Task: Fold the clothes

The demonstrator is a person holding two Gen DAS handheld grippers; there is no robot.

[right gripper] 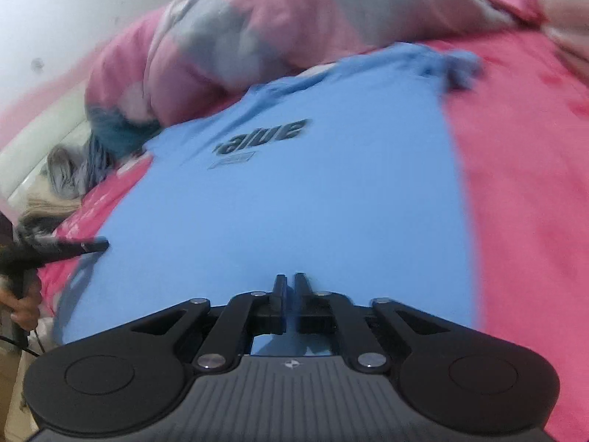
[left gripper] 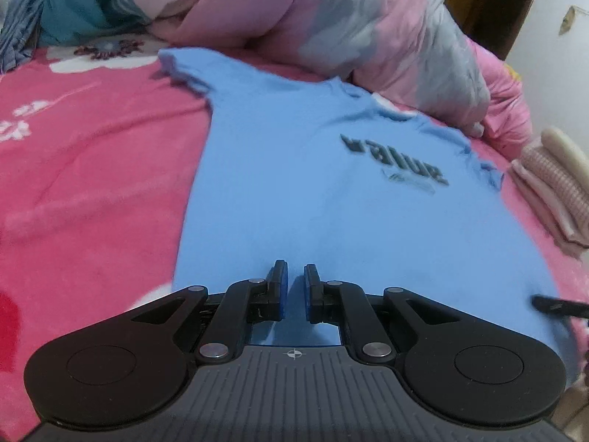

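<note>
The blue T-shirt (left gripper: 331, 191) is spread flat, print up, on the pink bedsheet (left gripper: 92, 169), its collar towards the bunched pink-and-grey duvet (left gripper: 331, 25). Its hem is pinched by the left gripper (left gripper: 295, 287), jaws nearly together, and by the right gripper (right gripper: 290, 296), jaws pressed tight. Folded clothes (left gripper: 556, 188) are seen beside it.

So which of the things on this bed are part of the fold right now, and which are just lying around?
In the job:
- blue T-shirt, spread flat, print up
- left gripper, at its hem
- right gripper, at its hem

Lying about:
- pink and grey quilt, bunched behind the collar
- folded pink stack
- blue striped clothes
- pink floral sheet
</note>
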